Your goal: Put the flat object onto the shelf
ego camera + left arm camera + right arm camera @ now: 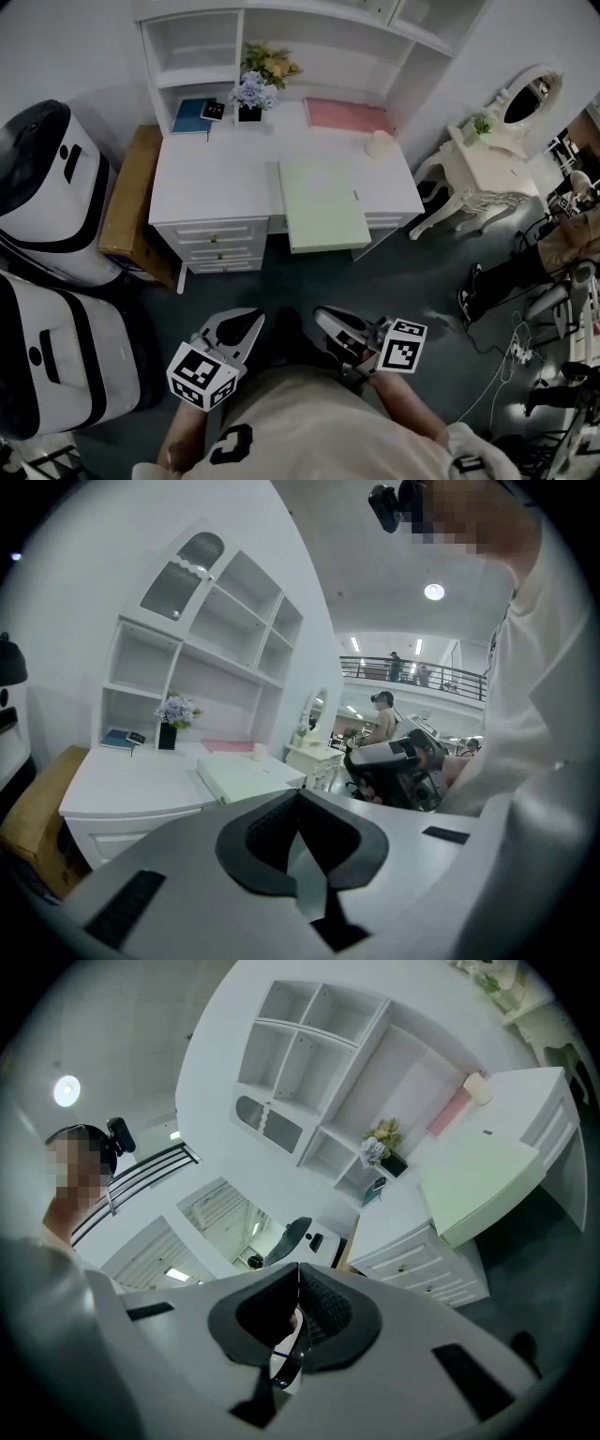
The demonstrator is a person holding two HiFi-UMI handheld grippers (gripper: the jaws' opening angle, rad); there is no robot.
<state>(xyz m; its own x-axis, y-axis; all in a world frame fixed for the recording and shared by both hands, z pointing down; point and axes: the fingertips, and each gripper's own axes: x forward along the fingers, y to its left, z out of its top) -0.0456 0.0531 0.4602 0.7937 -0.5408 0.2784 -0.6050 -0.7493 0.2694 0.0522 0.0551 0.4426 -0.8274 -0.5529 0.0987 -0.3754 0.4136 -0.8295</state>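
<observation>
Two hand-held grippers sit closest to us, just ahead of our chest and over the dark floor (309, 281). The left hand-held gripper (251, 322) and the right hand-held gripper (325, 319) are each clenched, pads meeting with nothing between them. Both are well short of the white worktop (216, 178). On it we see the pale green flat board (323, 202), lying flat with its near end overhanging the front edge, just right of the drawers (220, 246). Farther back we find a cream cup (380, 143), a pink flat pad (345, 114), a black pot of purple flowers (249, 98) and a blue book (192, 115). Behind them rises the white shelf unit (202, 42), with yellowish flowers (272, 64) in one compartment.
</observation>
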